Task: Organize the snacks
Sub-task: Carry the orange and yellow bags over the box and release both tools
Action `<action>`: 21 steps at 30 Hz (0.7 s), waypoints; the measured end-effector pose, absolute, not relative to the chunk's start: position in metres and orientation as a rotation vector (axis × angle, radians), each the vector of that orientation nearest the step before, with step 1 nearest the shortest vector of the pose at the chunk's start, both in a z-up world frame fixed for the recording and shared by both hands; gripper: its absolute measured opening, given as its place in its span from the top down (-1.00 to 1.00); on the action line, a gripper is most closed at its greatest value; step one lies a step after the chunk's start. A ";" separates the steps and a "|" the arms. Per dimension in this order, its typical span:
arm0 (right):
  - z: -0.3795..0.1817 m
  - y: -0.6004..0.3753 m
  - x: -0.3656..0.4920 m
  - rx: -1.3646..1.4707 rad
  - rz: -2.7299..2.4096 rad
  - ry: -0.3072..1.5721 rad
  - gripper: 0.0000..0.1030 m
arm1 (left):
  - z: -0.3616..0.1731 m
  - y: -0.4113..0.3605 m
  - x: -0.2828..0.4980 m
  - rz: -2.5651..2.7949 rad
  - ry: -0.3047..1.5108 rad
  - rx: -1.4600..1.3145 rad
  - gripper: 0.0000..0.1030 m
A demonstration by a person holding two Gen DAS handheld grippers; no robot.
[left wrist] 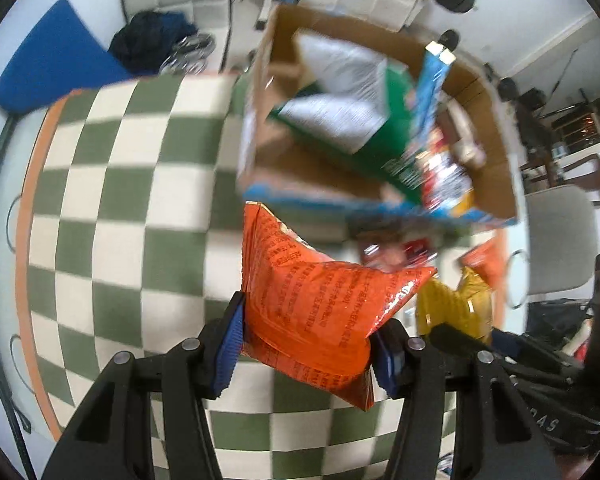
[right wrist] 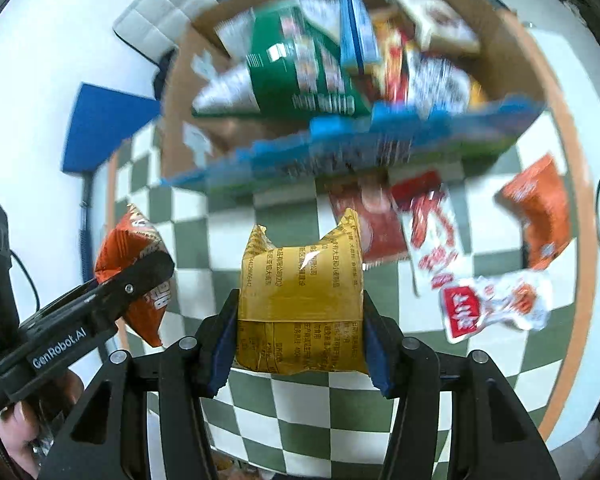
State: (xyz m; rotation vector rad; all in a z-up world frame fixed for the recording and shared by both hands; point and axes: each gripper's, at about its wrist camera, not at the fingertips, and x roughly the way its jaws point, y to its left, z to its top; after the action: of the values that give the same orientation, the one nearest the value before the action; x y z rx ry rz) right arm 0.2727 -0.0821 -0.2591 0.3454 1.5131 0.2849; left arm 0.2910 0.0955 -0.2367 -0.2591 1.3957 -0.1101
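— Underneath, what is being shown as the biggest thing?

— A green-and-white checked rug (left wrist: 112, 184) with an orange border is being seen spread over the pale floor, and an open cardboard box (right wrist: 188, 80) is being seen standing on its far part. Packets are being held loosely inside it: a green bag (right wrist: 300, 68), a blue packet (right wrist: 356, 28) standing upright, and red ones, all blurred.

— And what is being carried?

— An orange snack bag (left wrist: 312, 304) is being gripped by the left gripper (left wrist: 308, 344), its blue pads pressed against the bag's two sides, above the rug and in front of the box. A yellow snack bag (right wrist: 300, 300) is being clamped in the same way by the right gripper (right wrist: 298, 340), also off the rug.

— What is being left lying?

— Beside the box, a red packet (right wrist: 380, 224), a white-and-red wrapper (right wrist: 436, 240), another orange bag (right wrist: 540, 212) and a small white packet (right wrist: 496, 304) are being seen on the rug.
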 end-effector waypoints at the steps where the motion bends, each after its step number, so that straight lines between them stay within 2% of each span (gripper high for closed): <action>1: -0.250 -0.084 0.277 0.347 0.290 1.497 -0.11 | -0.231 0.092 0.300 -0.117 1.390 -0.261 -0.02; 5: -0.223 -0.086 0.307 0.342 0.298 1.441 -0.11 | -0.219 0.085 0.344 -0.147 1.402 -0.250 -0.02; 10: -0.221 -0.082 0.356 0.330 0.296 1.434 -0.11 | -0.247 0.081 0.396 -0.132 1.504 -0.266 -0.02; 21: -0.267 -0.072 0.406 0.282 0.261 1.500 -0.11 | -0.300 0.085 0.427 -0.120 1.655 -0.288 -0.06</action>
State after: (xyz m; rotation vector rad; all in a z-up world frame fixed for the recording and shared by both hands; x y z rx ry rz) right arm 0.4062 -0.0724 -0.2666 0.2821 1.4995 0.2609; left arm 0.4266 0.0846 -0.3001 -0.2885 1.6549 -0.1200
